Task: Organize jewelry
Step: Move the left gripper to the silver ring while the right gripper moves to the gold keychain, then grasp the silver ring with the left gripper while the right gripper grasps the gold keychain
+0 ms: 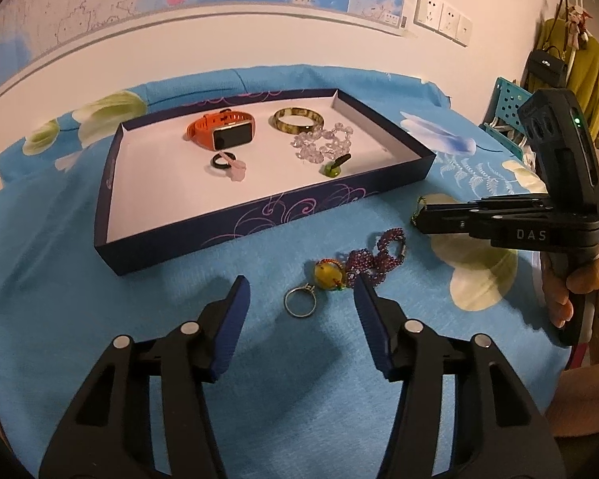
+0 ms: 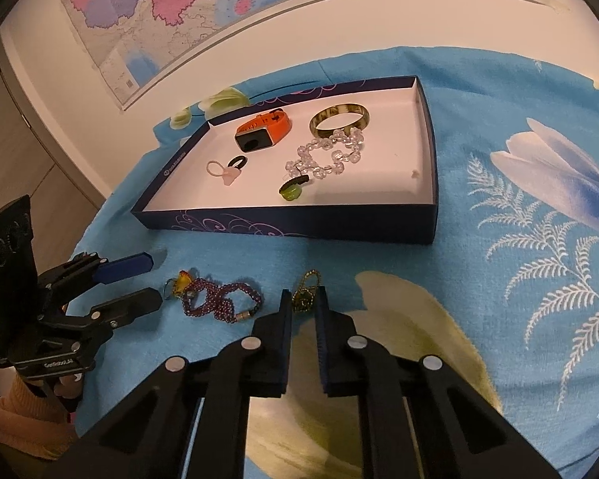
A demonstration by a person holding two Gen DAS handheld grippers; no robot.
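A dark blue tray with a white floor holds an orange watch, a bangle, a crystal bracelet, small rings and a green pendant. On the blue cloth in front of it lie a silver ring, a yellow bead charm and a purple bead bracelet. My left gripper is open, its fingertips either side of the silver ring. My right gripper is shut on a small bronze bead chain.
The flowered blue cloth covers the whole table. A map hangs on the wall behind, with sockets to its right. At far right stand a teal crate and hanging coats. A person's hand holds the right gripper's handle.
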